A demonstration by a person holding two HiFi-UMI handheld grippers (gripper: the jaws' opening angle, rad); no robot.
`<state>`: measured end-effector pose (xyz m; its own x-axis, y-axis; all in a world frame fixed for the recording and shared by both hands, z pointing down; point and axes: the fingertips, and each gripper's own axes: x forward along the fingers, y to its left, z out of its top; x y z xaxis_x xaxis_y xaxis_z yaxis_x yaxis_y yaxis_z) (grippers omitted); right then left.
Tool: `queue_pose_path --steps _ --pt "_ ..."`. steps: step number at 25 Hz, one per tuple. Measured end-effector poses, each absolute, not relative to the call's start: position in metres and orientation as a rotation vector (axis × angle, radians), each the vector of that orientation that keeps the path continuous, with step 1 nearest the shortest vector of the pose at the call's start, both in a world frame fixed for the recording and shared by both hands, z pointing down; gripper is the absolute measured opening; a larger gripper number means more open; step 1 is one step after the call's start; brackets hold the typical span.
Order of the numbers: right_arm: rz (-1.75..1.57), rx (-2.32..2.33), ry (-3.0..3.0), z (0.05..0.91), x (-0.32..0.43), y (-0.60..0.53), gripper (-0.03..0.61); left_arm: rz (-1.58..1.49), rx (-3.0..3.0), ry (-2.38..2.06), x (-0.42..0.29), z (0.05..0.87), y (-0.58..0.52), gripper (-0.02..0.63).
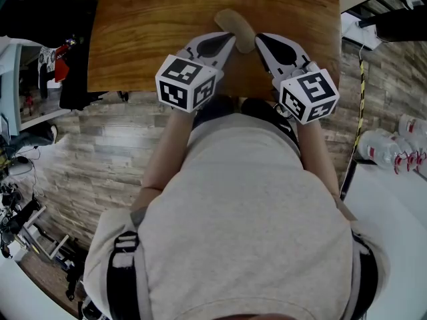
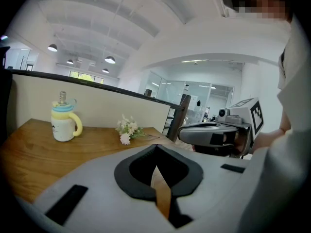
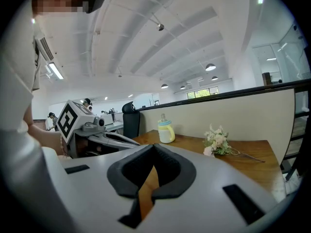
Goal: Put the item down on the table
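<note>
Tabletop [image 1: 133,39] in bright office carries cup [image 2: 64,123] and flowers [image 2: 127,130]; left gripper [image 2: 155,149] and right gripper [image 3: 153,147] jaws clenched.

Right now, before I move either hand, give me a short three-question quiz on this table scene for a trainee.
1. True or false: the left tongs and the right tongs both stand wide open.
2. Which of these shares the wooden table with the flowers? A) a cup with a yellow handle B) a kettle C) a laptop
3. Fill in: in the head view, the tan item shows right at the tips of ___ tongs.

Key: 1 false, the jaws of each are together; 2 A; 3 both.
</note>
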<state>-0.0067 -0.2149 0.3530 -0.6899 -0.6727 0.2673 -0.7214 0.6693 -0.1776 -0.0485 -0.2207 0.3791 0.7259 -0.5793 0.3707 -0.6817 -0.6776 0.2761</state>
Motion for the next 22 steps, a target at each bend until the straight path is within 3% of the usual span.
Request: queue_pose_path --steps 22 --pt "0.394 1.105 -2.7 0.3592 -0.0057 -0.2079 0.009 0.36 2.513 -0.937 -0.043 0.3849 -0.2166 0.015"
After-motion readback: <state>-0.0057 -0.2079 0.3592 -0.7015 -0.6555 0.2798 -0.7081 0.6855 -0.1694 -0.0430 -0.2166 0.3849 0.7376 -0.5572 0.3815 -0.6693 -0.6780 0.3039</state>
